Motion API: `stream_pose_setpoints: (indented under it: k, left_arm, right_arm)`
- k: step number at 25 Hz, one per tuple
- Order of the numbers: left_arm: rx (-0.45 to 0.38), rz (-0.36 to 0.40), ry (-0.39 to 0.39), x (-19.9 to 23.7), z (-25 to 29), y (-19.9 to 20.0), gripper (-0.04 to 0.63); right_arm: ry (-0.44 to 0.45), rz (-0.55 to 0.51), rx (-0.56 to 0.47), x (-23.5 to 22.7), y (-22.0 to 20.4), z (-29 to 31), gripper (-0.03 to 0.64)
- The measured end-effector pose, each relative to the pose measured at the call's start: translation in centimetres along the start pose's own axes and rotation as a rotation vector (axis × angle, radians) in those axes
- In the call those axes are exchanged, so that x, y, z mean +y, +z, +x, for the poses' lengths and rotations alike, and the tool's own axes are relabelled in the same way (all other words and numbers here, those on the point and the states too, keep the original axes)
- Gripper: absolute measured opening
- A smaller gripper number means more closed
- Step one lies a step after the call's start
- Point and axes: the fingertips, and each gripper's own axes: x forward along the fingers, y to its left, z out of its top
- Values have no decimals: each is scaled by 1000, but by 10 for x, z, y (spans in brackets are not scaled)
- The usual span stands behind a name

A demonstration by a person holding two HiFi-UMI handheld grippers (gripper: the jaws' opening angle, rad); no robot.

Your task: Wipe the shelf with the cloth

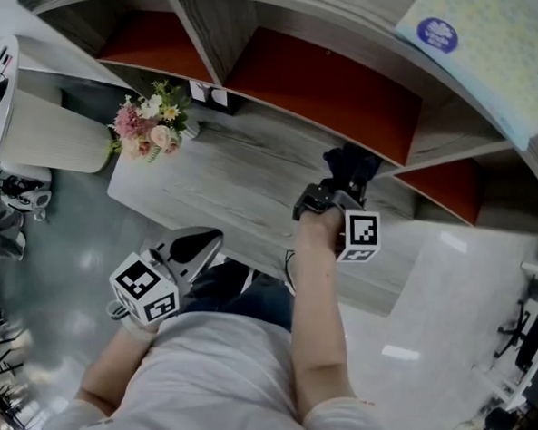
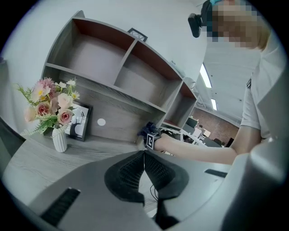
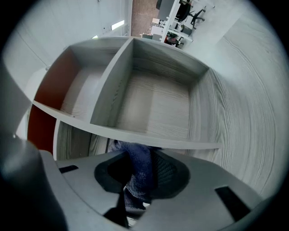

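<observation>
Dark blue cloth (image 3: pixel 139 176) pinched in right gripper (image 3: pixel 135 155) just below grey shelf board (image 3: pixel 180 143), left gripper (image 2: pixel 144 155) jaws pressed together, empty

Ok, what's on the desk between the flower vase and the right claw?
Only bare desk top, seen in the head view, lies between the flower vase and the right claw, which is shut on the cloth.

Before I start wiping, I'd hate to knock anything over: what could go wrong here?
1. The blue cloth is only pinched in the right gripper; dragging it over the shelf edge could pull it free.
2. A long sweep leftward might tip the flower vase or the picture frame beside it.
</observation>
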Motion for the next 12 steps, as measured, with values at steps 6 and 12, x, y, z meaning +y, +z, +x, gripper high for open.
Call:
stream_pose_setpoints:
  k: [6, 12]
  left_arm:
    - [-6, -26, 32, 8, -6, -5, 15]
    - [-2, -48, 45, 11, -7, -13, 15]
  right_arm:
    - [-85, 0, -2, -33, -5, 22, 101]
    - [-172, -6, 5, -71, -12, 30, 101]
